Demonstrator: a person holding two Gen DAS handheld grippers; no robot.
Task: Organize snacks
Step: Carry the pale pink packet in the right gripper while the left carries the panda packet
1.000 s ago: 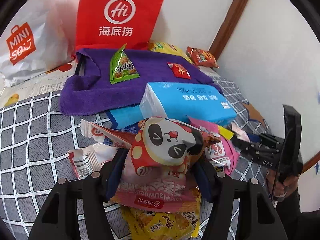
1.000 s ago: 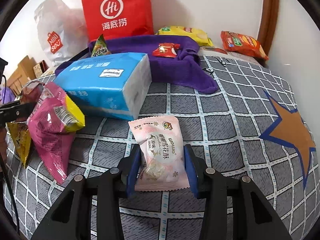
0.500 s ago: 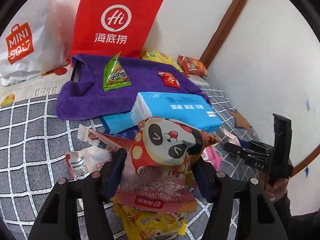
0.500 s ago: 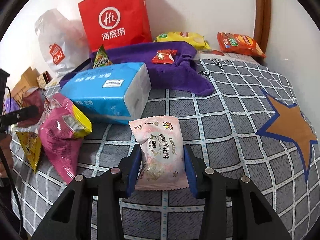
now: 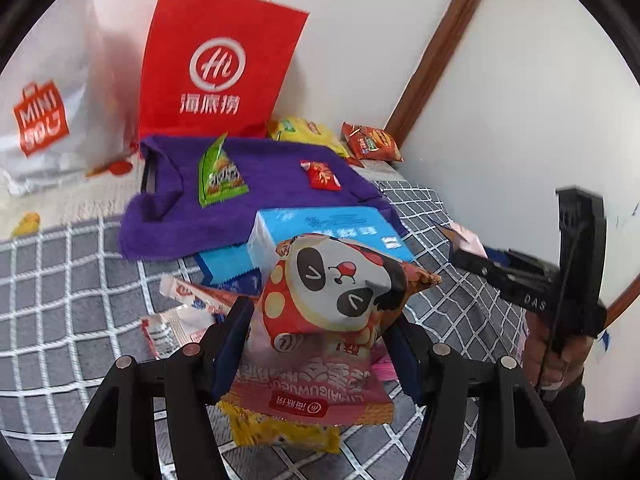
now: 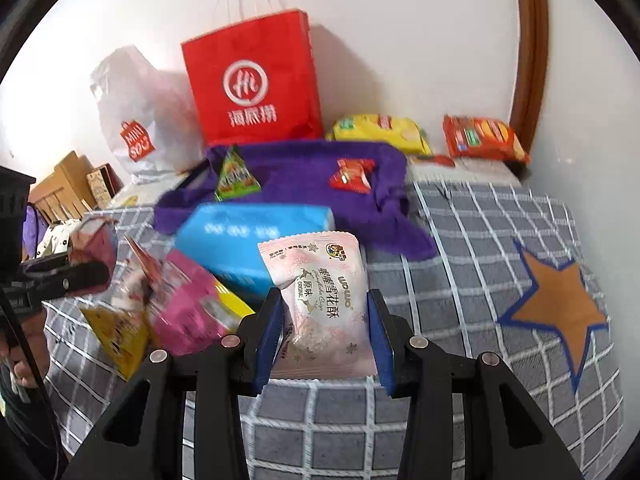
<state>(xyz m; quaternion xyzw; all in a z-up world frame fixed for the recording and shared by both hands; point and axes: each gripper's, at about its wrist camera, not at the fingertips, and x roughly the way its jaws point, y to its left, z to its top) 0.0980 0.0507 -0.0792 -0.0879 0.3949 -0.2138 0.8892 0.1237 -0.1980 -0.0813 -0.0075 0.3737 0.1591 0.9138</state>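
Observation:
My left gripper (image 5: 322, 344) is shut on a panda-print snack bag (image 5: 336, 292) and holds it above a pile of loose packets (image 5: 180, 320) on the checked bed. My right gripper (image 6: 324, 332) is shut on a pale pink snack packet (image 6: 320, 288), lifted off the blanket. The right gripper also shows at the right of the left wrist view (image 5: 532, 280); the left gripper shows at the left of the right wrist view (image 6: 60, 276). A purple towel (image 5: 260, 184) at the back carries a green triangular packet (image 5: 218, 176) and a small red packet (image 5: 322, 174).
A blue tissue pack (image 6: 248, 240) lies in front of the towel. A red paper bag (image 6: 256, 80) and a white MINISO bag (image 6: 136, 120) stand against the wall. Yellow (image 6: 380, 130) and orange (image 6: 480, 138) chip bags lie at the back right. Pink and yellow packets (image 6: 180, 312) lie at left.
Both grippers have risen with their packets; the bed and the pile now sit lower and farther away. The panda bag and the pink packet stay gripped.

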